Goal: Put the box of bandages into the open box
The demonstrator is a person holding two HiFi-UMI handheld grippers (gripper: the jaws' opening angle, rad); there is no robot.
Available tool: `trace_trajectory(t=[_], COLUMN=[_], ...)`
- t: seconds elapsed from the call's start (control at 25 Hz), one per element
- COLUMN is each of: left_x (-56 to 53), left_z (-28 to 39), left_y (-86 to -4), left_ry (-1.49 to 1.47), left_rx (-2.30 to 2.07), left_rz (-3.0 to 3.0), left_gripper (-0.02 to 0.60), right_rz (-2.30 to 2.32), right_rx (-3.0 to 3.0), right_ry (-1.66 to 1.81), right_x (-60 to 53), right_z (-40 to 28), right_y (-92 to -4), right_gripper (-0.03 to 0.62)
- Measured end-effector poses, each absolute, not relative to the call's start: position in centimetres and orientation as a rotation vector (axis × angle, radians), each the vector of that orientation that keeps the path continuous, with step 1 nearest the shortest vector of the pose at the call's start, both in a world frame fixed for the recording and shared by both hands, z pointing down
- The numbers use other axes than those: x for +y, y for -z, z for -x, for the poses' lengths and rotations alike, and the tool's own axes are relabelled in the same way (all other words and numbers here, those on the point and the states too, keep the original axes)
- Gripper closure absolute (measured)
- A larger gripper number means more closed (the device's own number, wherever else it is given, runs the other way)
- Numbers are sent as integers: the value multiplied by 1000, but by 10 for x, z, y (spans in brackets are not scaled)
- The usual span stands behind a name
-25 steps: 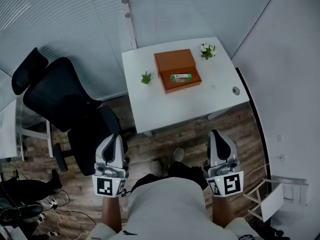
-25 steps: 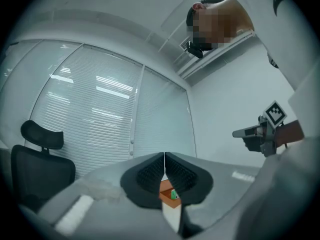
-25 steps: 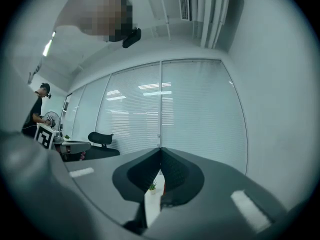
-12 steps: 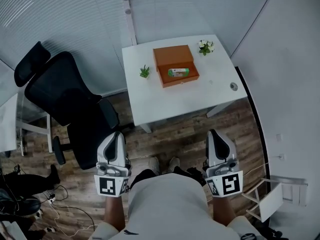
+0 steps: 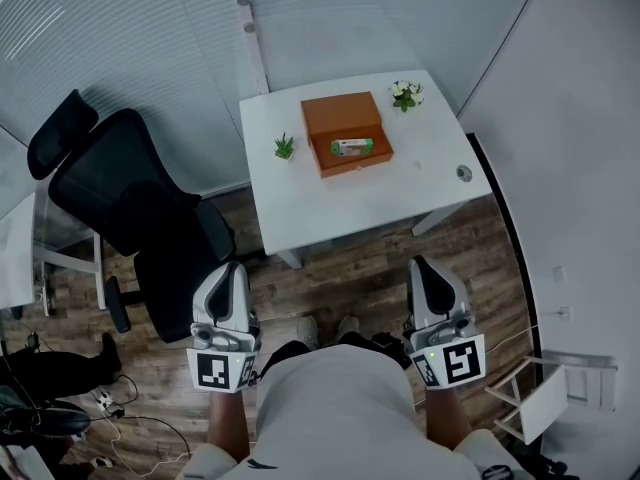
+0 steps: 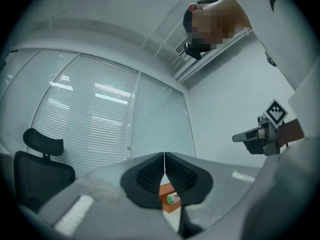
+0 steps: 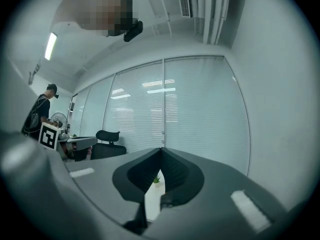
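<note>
An orange open box (image 5: 345, 128) rests on a white table (image 5: 400, 183) far ahead in the head view. A small green and white box of bandages (image 5: 353, 148) lies inside its front half. Through the left gripper view the orange box (image 6: 168, 204) and the bandage box (image 6: 173, 199) show below the closed jaws. My left gripper (image 5: 226, 273) and right gripper (image 5: 424, 269) hang low beside the person's body, well short of the table, both shut with nothing between the pads. The left gripper (image 6: 164, 156) and right gripper (image 7: 160, 151) each show their pads touching.
A small green plant (image 5: 284, 147) stands left of the orange box and a white-flowered plant (image 5: 404, 93) at the table's back right. A black office chair (image 5: 125, 203) stands to the left on the wooden floor. Blinds and a wall close the far side. Another person (image 7: 39, 115) stands far left.
The table and orange box have slid slightly up and left in the head view. Both grippers stay low at the person's sides, still shut.
</note>
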State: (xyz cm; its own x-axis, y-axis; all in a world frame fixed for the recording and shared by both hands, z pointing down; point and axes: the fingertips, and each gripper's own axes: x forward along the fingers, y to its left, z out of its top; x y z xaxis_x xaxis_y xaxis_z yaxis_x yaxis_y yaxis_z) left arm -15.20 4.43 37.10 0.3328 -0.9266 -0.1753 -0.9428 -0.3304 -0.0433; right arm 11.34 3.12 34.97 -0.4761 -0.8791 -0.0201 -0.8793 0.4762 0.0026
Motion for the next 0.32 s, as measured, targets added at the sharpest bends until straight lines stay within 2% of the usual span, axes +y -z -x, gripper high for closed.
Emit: trace_trajectory(t=[0.32], left_x=[43], left_z=[157], left_y=[-374], left_ry=[-166], left_rx=[1745], left_rz=[2440], left_gripper=[571], right_rz=[1550], right_rx=[2748], right_ry=[-8], right_x=[28], right_z=[-103], right_y=[-358], right_gripper=[594])
